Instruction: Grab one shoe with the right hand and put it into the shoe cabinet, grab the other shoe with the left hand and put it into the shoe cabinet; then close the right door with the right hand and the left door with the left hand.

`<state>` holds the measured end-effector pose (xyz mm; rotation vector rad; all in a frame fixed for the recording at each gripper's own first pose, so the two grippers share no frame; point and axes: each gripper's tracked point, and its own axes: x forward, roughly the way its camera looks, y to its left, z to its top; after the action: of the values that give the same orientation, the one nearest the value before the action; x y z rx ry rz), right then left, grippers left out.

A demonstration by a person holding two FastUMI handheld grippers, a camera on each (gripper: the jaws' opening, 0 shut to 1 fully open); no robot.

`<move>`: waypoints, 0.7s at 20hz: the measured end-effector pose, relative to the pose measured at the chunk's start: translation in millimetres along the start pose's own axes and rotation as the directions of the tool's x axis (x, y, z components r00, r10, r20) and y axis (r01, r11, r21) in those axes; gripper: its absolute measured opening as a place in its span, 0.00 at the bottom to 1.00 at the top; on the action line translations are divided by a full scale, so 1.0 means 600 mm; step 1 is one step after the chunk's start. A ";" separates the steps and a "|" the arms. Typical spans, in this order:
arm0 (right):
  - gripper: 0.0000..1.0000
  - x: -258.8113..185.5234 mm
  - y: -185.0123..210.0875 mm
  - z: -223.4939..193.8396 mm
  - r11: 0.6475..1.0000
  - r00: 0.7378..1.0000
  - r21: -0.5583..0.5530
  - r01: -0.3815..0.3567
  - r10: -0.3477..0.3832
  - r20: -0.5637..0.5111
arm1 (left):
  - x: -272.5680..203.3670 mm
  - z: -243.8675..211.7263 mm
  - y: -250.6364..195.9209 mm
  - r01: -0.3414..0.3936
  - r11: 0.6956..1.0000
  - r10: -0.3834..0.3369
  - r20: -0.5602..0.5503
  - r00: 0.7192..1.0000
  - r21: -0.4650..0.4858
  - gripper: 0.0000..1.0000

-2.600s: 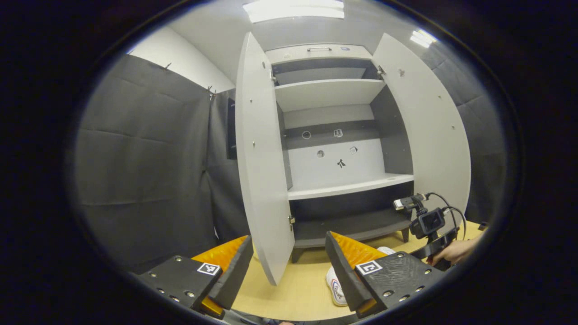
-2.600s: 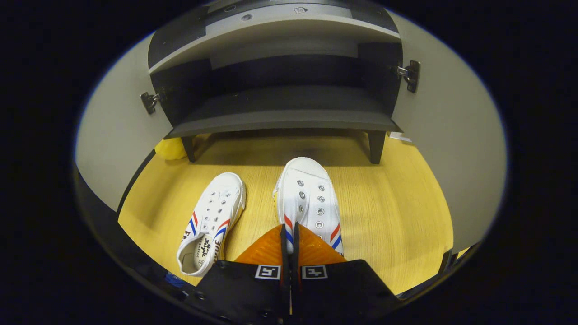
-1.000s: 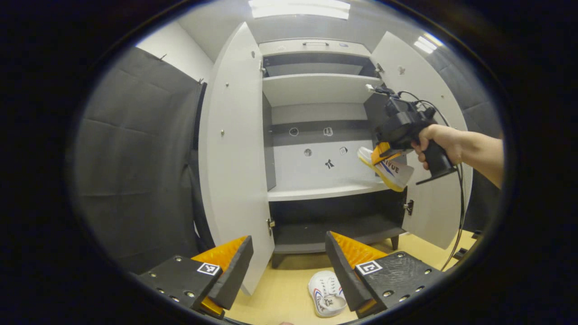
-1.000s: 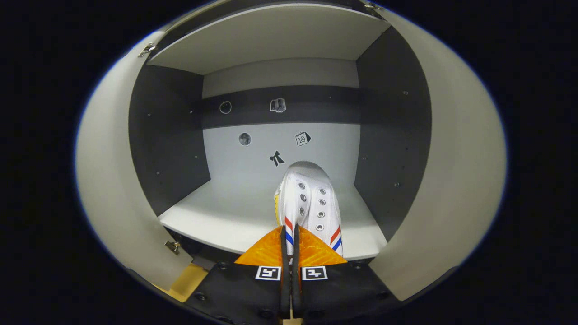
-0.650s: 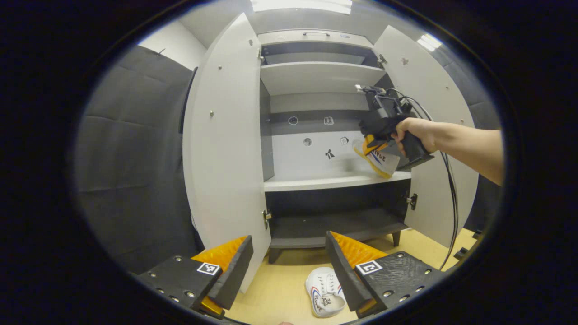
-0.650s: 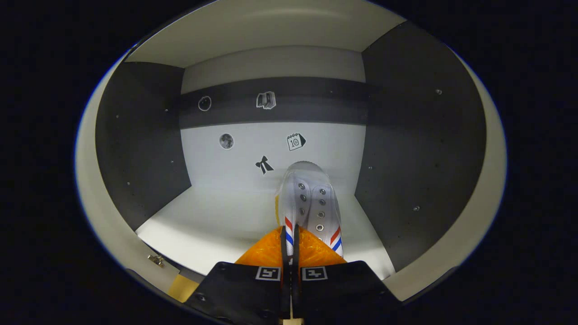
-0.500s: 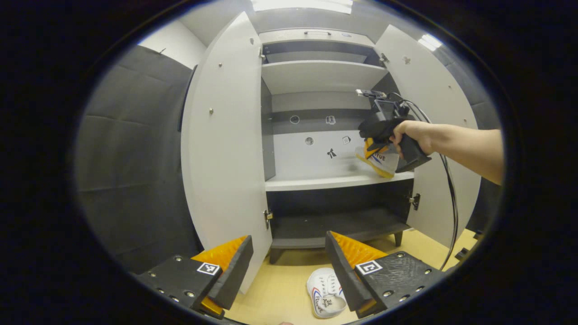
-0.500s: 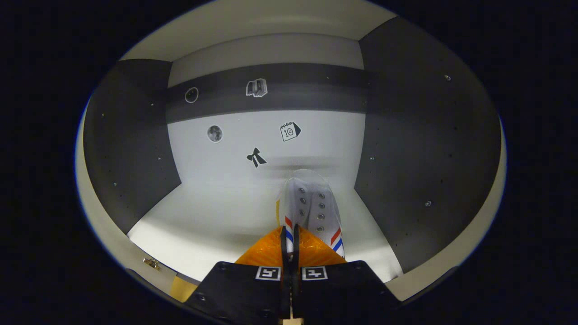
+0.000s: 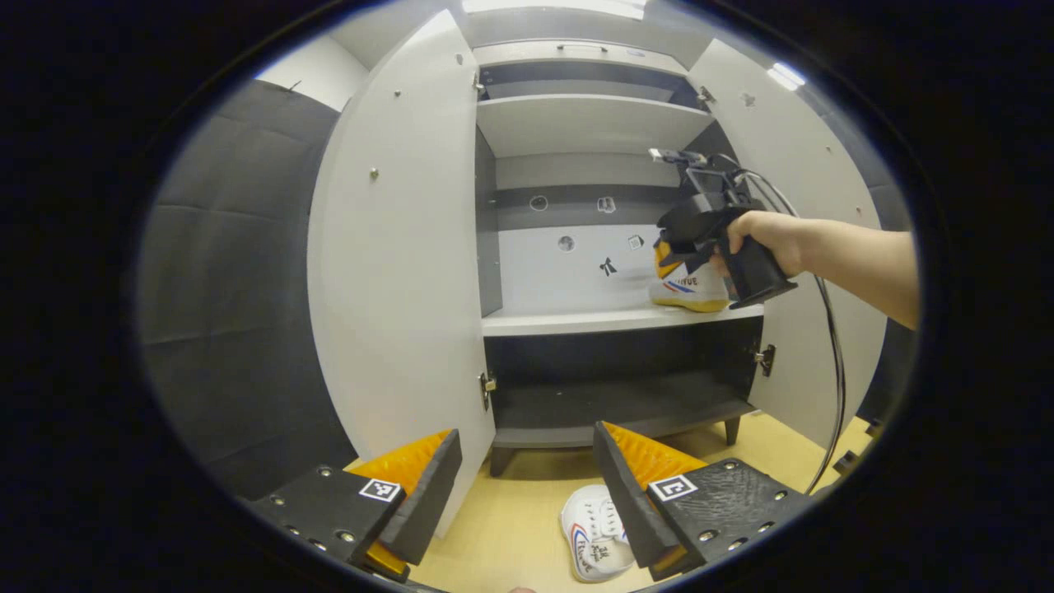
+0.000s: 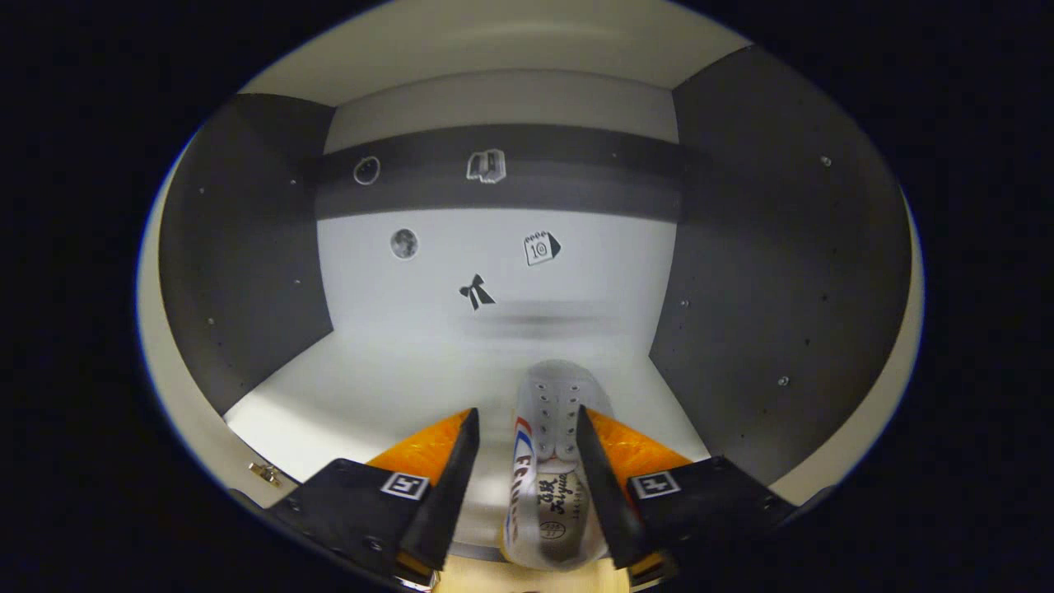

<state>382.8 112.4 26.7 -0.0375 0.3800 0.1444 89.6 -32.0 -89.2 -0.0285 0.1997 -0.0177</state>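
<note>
The shoe cabinet (image 9: 609,317) stands with both doors wide open. One white shoe with red and blue stripes (image 10: 547,494) rests on the white middle shelf (image 10: 370,395), toe toward the back wall. My right gripper (image 10: 521,420) is open, its fingers standing either side of this shoe's heel end. In the left gripper view that shoe (image 9: 690,290) lies at the shelf's right end, with the right gripper (image 9: 669,257) just above it, held by a hand (image 9: 762,239). The other white shoe (image 9: 593,531) lies on the wooden floor. My left gripper (image 9: 527,432) hangs open above it, holding nothing.
The left door (image 9: 395,272) swings out toward me and the right door (image 9: 790,165) opens behind the arm. A dark lower shelf (image 9: 617,403) and upper shelves are bare. A cable (image 9: 832,346) hangs from the right gripper. Small stickers dot the back wall (image 10: 494,272).
The right gripper carried the shoe into the middle compartment, lowered it flat onto the shelf and opened, letting it go. The left gripper stayed open and drifted slightly.
</note>
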 end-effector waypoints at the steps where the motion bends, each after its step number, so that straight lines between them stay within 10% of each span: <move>1: 0.82 -0.017 -0.002 0.005 1.000 1.000 0.009 -0.009 0.009 0.023 | 0.007 -0.001 -0.001 0.006 1.000 -0.006 -0.006 1.000 0.001 0.92; 2: 1.00 -0.033 -0.004 0.005 1.000 0.999 0.015 -0.011 0.010 0.045 | 0.017 -0.004 -0.002 0.015 1.000 -0.015 -0.013 1.000 -0.004 0.94; 14: 1.00 -0.261 -0.056 -0.047 0.999 0.967 -0.042 0.005 0.006 0.254 | 0.102 -0.129 -0.036 0.118 0.980 -0.154 -0.239 0.959 -0.158 0.93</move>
<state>233.6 56.7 59.1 -0.0602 0.1204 0.1562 133.9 -56.9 -176.2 -0.1835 0.4521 -0.1457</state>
